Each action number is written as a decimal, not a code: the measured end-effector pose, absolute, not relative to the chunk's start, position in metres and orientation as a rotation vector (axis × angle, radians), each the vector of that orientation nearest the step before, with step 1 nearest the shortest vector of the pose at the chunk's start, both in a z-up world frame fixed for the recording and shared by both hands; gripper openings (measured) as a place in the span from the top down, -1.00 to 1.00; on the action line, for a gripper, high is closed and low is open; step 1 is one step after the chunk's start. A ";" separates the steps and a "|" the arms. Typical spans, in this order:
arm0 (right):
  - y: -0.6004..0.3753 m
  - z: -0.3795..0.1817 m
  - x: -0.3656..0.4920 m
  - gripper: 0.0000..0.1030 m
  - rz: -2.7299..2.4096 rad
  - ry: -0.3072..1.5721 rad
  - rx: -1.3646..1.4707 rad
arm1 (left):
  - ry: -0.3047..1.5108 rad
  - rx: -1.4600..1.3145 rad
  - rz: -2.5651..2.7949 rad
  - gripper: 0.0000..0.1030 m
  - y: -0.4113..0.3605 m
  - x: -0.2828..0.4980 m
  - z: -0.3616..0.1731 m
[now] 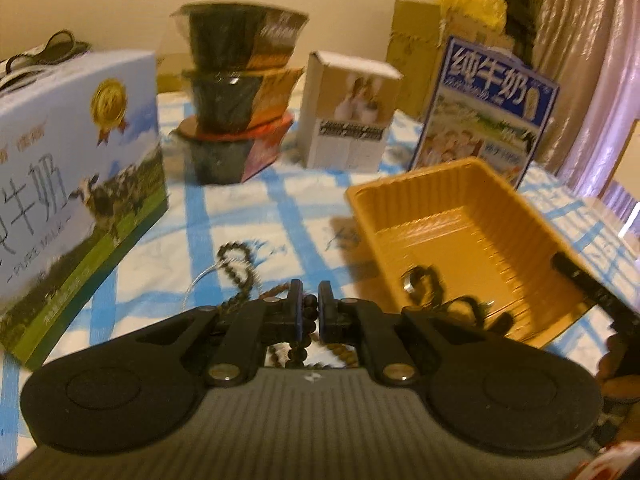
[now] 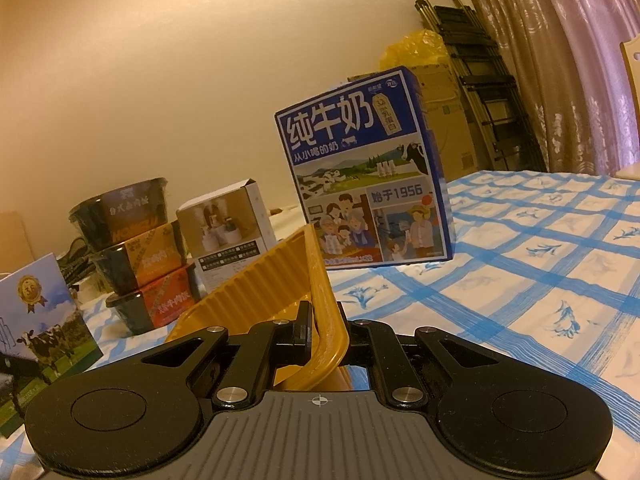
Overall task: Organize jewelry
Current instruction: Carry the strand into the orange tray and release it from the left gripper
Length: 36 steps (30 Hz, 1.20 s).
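My left gripper is shut on a dark bead bracelet, held just above the blue-checked tablecloth. More dark beads and a thin silver bangle lie on the cloth in front of it. An orange plastic tray sits to the right; a metal ring and a dark bead string lie inside. My right gripper is shut on the tray's rim, and its finger shows in the left wrist view.
A large milk carton box stands at the left. A stack of three noodle bowls, a small white box and a blue milk box stand at the back. Tablecloth stretches right.
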State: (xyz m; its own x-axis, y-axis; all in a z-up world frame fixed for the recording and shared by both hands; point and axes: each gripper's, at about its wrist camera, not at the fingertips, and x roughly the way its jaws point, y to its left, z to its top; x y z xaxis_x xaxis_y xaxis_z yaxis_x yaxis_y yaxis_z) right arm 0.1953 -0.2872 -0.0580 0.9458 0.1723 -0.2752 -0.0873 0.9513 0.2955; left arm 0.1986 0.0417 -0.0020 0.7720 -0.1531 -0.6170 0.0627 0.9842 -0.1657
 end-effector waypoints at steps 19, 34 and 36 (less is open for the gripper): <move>-0.285 -0.054 0.195 0.83 0.139 0.301 0.287 | 0.626 -0.198 -0.341 0.88 -0.035 0.215 0.023; -0.283 -0.053 0.196 0.83 0.143 0.299 0.290 | 0.724 -0.322 -0.502 0.88 -0.106 0.244 -0.006; -0.283 -0.053 0.196 0.83 0.143 0.299 0.290 | 0.742 -0.334 -0.505 0.88 -0.110 0.247 -0.011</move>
